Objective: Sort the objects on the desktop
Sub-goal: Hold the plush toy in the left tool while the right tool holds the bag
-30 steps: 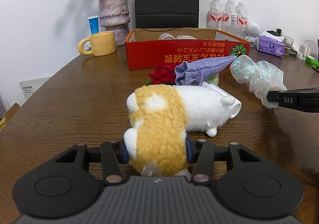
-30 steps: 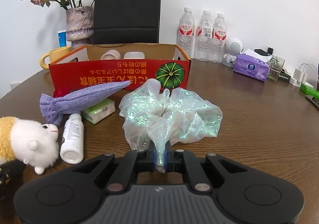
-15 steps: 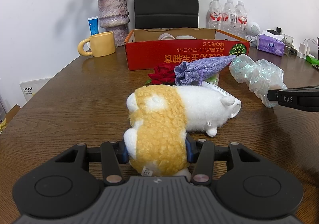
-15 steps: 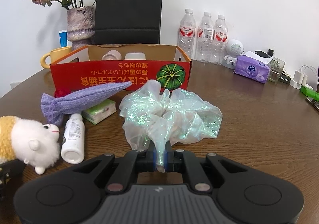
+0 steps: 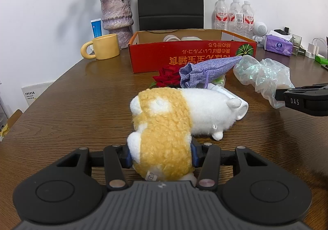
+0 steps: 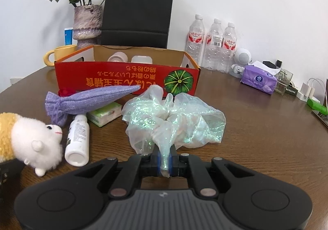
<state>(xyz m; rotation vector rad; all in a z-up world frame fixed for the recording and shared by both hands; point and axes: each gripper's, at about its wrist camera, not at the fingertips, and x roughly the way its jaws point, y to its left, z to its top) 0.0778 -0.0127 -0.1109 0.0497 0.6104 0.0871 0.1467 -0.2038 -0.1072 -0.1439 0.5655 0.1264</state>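
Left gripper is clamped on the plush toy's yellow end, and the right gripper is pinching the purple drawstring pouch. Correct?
Not quite. The right gripper pinches the iridescent plastic bag, shown in the right wrist view; the purple drawstring pouch lies free. The left gripper does clamp the plush toy.

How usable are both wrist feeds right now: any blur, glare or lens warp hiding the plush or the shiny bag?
Left wrist view: sharp and evenly lit; the plush toy is clear in the left tool; fisheye bends the table edge, corners black. Right wrist view: also sharp; the iridescent bag sparkles without washing out, pinched in the right tool; soft shadows only.
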